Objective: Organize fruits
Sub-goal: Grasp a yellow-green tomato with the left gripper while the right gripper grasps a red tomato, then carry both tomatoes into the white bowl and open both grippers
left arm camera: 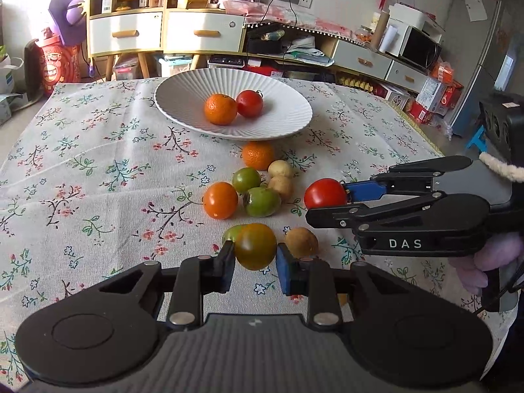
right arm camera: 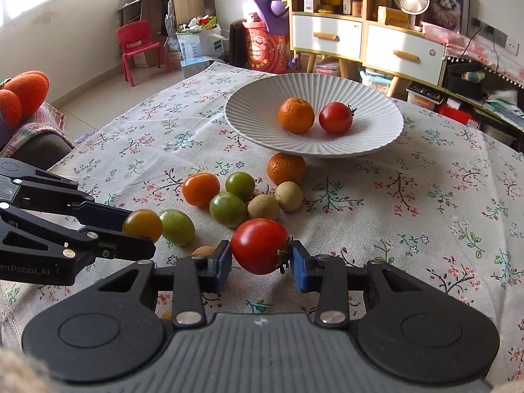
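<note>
My left gripper is shut on an olive-orange tomato, also seen in the right wrist view. My right gripper is shut on a red tomato, which shows at the right of the left wrist view. A white ribbed plate at the table's far side holds a mandarin and a red tomato. Loose on the cloth lie a mandarin, an orange tomato, green tomatoes and small tan fruits.
A floral tablecloth covers the table. Beyond its far edge stand a white-drawered cabinet and low shelves with a microwave. A red child's chair and a sofa arm lie to the left in the right wrist view.
</note>
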Tool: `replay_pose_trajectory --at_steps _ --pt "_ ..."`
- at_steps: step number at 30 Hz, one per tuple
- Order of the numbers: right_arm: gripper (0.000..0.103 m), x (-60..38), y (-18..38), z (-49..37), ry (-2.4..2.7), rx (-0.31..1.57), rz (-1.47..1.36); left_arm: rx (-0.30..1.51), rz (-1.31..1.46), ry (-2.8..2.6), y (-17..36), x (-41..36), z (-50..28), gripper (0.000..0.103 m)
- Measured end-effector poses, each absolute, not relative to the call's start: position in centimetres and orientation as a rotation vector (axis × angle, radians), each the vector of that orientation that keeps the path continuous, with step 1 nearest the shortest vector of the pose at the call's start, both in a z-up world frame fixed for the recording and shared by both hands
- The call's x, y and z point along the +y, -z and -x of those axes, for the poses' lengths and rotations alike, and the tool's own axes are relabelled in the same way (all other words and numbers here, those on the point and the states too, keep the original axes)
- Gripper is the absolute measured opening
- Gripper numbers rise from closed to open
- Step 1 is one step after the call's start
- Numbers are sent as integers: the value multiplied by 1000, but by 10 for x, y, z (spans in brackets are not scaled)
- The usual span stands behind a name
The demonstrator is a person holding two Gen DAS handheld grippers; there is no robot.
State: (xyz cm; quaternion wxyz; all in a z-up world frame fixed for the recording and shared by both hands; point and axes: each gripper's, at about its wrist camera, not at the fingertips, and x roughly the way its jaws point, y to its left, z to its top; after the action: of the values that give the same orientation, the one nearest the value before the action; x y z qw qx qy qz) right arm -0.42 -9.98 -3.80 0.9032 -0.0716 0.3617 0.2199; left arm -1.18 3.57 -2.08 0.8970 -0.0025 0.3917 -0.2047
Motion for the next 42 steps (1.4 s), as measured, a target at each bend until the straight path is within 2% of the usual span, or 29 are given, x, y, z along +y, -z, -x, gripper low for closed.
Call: replay_pose_trajectory --at_steps 22,42 --pt "35 -116 1 -67 -423 697 -30 696 35 455 -17 10 -42 14" --pt "35 -122 28 -123 -345 783 -126 719 -33 464 20 -3 -106 14"
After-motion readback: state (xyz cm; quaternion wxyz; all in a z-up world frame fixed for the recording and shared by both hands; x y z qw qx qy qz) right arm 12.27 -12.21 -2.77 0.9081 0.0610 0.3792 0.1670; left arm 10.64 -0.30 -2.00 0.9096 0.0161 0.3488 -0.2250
